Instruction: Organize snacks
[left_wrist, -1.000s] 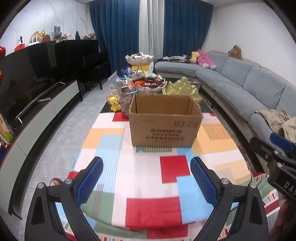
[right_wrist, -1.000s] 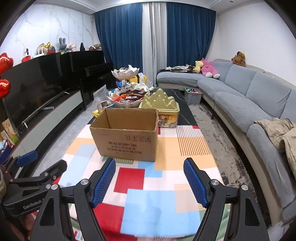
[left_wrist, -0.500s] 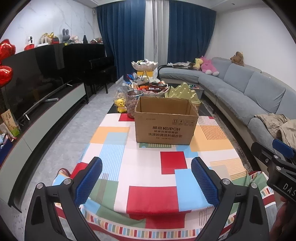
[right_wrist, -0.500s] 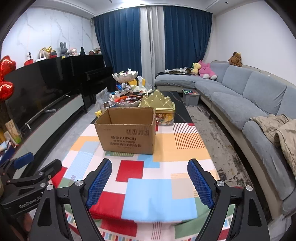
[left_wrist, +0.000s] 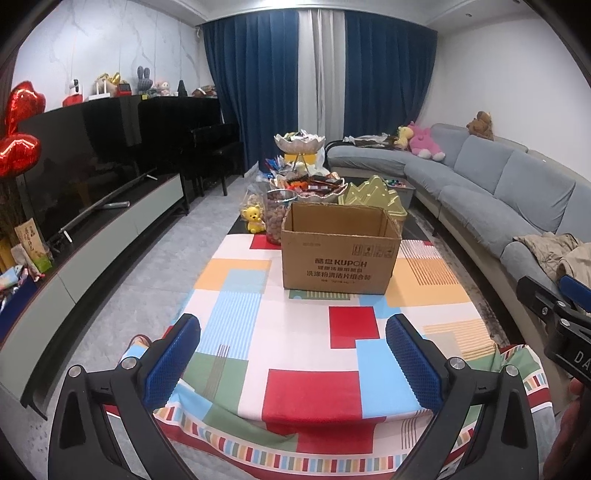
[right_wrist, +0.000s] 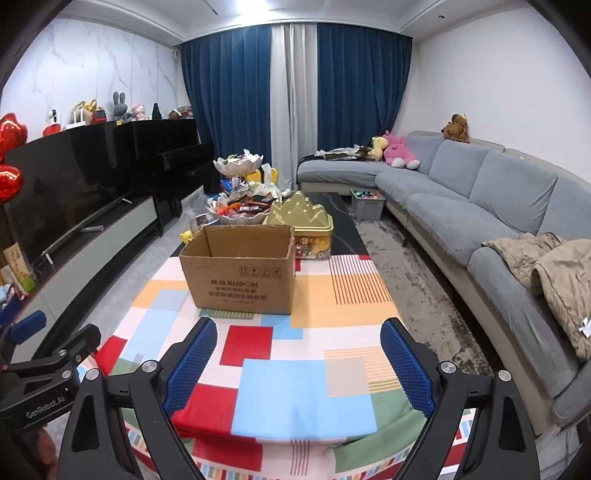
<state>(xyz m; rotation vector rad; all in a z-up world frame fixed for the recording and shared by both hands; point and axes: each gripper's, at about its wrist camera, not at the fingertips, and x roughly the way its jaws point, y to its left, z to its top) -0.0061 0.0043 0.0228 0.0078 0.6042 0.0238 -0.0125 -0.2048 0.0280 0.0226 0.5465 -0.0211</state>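
An open brown cardboard box (left_wrist: 340, 254) stands on the table with a colourful checked cloth (left_wrist: 314, 343); it also shows in the right wrist view (right_wrist: 240, 269). Behind it lies a heap of wrapped snacks in bowls (left_wrist: 310, 186), a jar of nuts (left_wrist: 276, 218) and a gold tin (left_wrist: 376, 195). My left gripper (left_wrist: 293, 363) is open and empty over the table's near edge. My right gripper (right_wrist: 297, 363) is open and empty too, beside it.
A grey sofa (right_wrist: 480, 206) with a beige blanket (right_wrist: 546, 266) runs along the right. A TV on a low unit (left_wrist: 74, 206) and a black piano (left_wrist: 207, 147) line the left. A grey storage bin (right_wrist: 367, 204) stands on the rug.
Both grippers have pulled back and risen from the box, so the table's near edge now shows. Both stay open and empty.
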